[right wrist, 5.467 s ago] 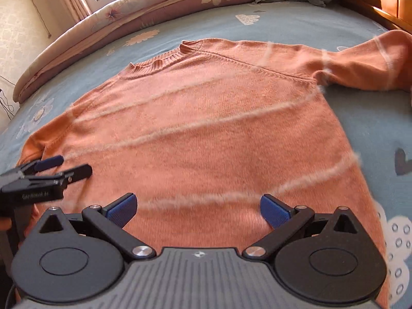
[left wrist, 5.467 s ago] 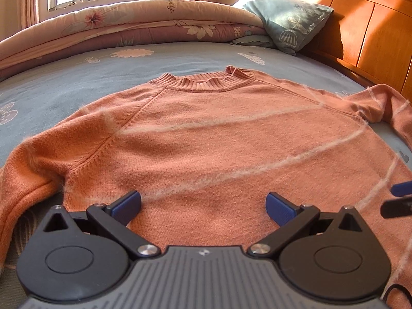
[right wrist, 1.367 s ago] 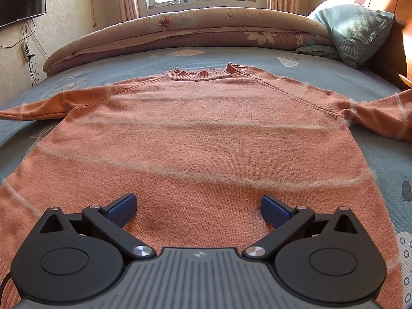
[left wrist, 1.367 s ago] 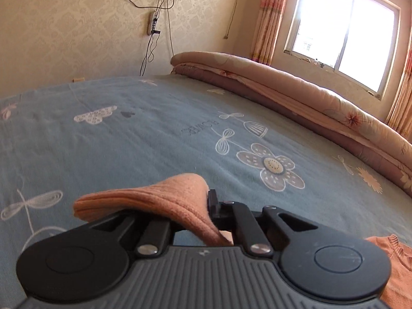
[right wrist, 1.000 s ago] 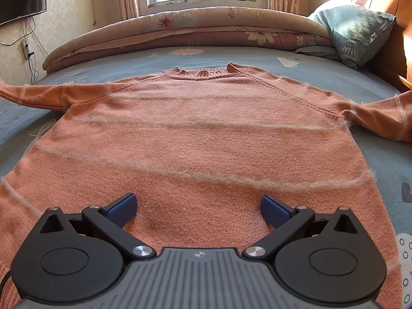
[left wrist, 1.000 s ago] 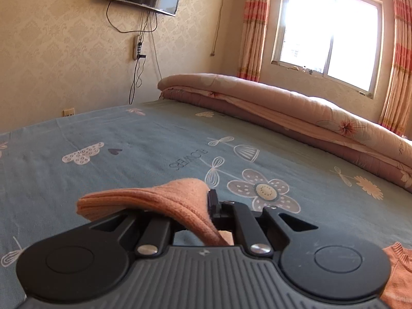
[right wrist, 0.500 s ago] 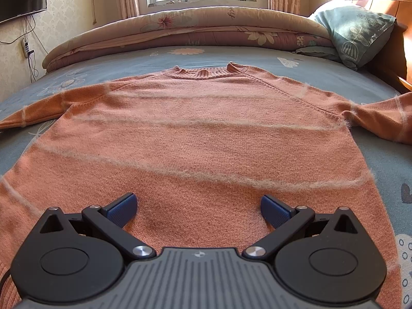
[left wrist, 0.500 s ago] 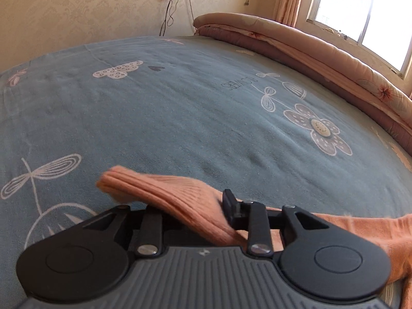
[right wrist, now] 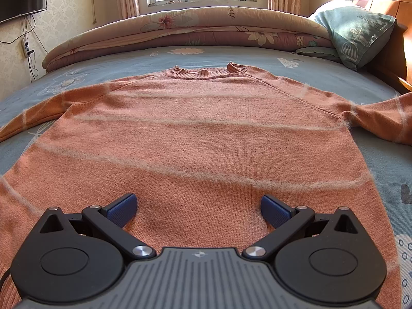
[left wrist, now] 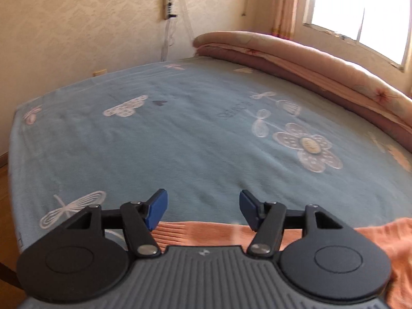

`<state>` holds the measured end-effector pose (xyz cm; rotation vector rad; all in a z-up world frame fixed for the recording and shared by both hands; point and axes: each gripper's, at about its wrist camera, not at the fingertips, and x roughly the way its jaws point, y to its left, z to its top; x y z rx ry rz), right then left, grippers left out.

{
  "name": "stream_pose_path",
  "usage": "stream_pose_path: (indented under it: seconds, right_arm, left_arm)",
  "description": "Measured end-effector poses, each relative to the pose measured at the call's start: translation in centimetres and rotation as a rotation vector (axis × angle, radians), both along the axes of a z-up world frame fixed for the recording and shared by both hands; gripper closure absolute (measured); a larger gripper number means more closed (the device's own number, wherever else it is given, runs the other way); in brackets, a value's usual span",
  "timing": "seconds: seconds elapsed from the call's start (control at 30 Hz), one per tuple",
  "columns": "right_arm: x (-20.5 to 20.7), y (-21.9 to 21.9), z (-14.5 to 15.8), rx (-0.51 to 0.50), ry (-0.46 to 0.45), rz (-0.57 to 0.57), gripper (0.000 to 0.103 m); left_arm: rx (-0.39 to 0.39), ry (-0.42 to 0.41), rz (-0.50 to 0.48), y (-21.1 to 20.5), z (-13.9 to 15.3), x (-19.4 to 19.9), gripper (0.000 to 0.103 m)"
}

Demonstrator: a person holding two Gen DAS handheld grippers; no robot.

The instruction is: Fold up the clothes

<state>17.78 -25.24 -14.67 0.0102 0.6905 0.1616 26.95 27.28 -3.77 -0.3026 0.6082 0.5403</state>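
Half a second back the left gripper (left wrist: pixel 203 207) clamped the sweater's cuff (left wrist: pixel 200 233); its jaws have just been opening, and the ribbed cuff now lies released on the blue sheet (left wrist: pixel 180 141) at lower centre, below the parted pads. Across the right-wrist view's middle the orange sweater (right wrist: pixel 206 139) lies flat, collar toward the window, pale fuzzy stripes crossing it, while the right gripper (right wrist: pixel 198 208) hovers spread wide above its hem, grasping nothing.
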Motion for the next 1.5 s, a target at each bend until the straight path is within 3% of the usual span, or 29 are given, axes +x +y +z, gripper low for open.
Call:
stream_pose_path:
  seconds: [0.13,0.27,0.33,0.43,0.6,0.77,0.9,1.03,1.1,1.2,1.27,1.4,1.5]
  right_arm:
    - [0.3,0.3,1.6,0.008,0.022,0.025,0.0]
    - [1.0,0.6,7.0,0.064,-0.056,0.121,0.0]
    - [2.1,1.3,10.9,0.051,-0.133,0.184,0.0]
    - [4.5,3.0,15.4,0.005,-0.224,0.301,0.009]
    - [11.7,8.4,19.0,-0.129,-0.204,0.492,0.028]
    - [19.7,15.1,17.9,-0.268,-0.127,0.629,0.034]
    - [24.3,19.5,15.2,-0.338,-0.071,0.715,0.034]
    - [26.7,22.8,11.8,-0.375,-0.037,0.816,0.034]
    - [27.3,24.1,10.1,-0.386,-0.017,0.864,0.035]
    - [28.5,26.0,7.9,-0.434,0.001,0.93,0.04]
    - [29.4,26.8,6.7,-0.45,0.019,0.959,0.044]
    - [30.8,28.1,5.1,-0.467,0.054,1.04,0.045]
    - [31.9,28.8,4.0,-0.463,0.075,1.084,0.044]
  left_arm:
    - [0.013,-0.081,-0.219,-7.4,1.8,0.9,0.028]
    - [0.053,-0.141,-0.4,-14.3,2.8,1.2,0.021]
    - [0.073,-0.171,-0.445,-16.9,2.7,1.3,0.019]
    - [0.067,-0.158,-0.468,-18.5,1.9,2.0,0.019]
    - [0.023,-0.087,-0.473,-17.1,0.7,4.0,0.018]
    - [-0.043,-0.003,-0.455,-14.7,-0.7,5.1,0.018]
    - [-0.099,0.035,-0.506,-14.4,-1.7,5.6,0.018]
    - [-0.067,0.055,-0.536,-15.1,-3.4,5.7,0.018]
    - [-0.062,0.024,-0.543,-14.5,-3.8,5.2,0.018]
    - [-0.166,-0.055,-0.526,-12.0,-4.6,4.9,0.018]
    - [-0.209,-0.063,-0.483,-10.7,-5.0,4.8,0.018]
    - [-0.151,-0.066,-0.446,-10.2,-4.9,4.7,0.017]
    - [-0.183,-0.07,-0.461,-10.1,-5.2,4.9,0.016]
